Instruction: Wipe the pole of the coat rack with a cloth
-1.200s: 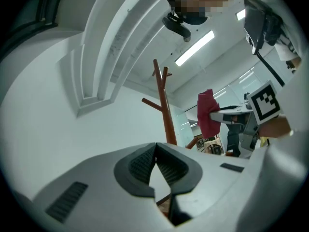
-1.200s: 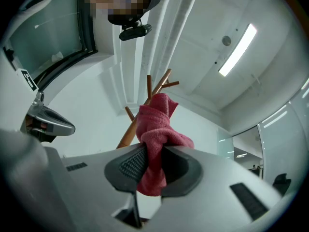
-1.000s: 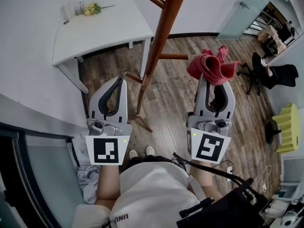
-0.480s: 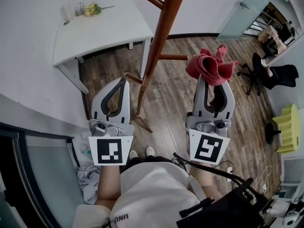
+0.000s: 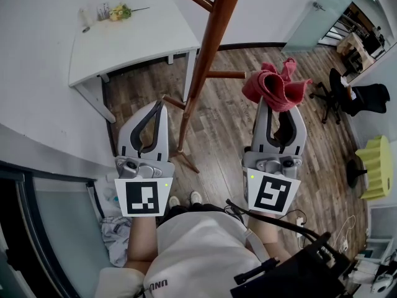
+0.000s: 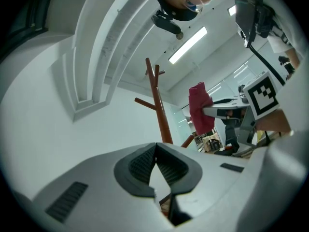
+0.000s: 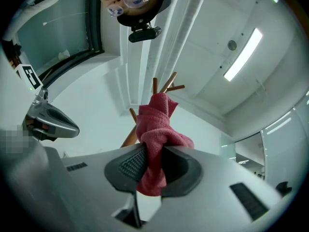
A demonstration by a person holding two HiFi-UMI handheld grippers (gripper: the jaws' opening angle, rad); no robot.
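Observation:
The brown wooden coat rack pole [image 5: 205,61] rises between my two grippers, with pegs branching off it. A red cloth [image 5: 273,85] is bunched in my right gripper [image 5: 278,107], which is shut on it just right of the pole and apart from it. In the right gripper view the cloth [image 7: 155,129] is pinched between the pads, and the rack's top pegs [image 7: 166,87] show behind it. My left gripper [image 5: 161,107] is shut and holds nothing, just left of the pole. In the left gripper view the pole [image 6: 161,115] and the cloth [image 6: 199,108] stand beyond its closed tips [image 6: 155,148].
A white table [image 5: 136,45] with a small yellow bunch [image 5: 118,11] on it stands at the back left. The rack's splayed feet [image 5: 186,160] rest on the wood floor. A black office chair [image 5: 338,92] and a yellow stool [image 5: 375,166] stand at the right. Cables [image 5: 298,222] lie near my feet.
The left gripper has drifted slightly to the right, towards the pole. The right gripper and its cloth have barely shifted and stay clamped.

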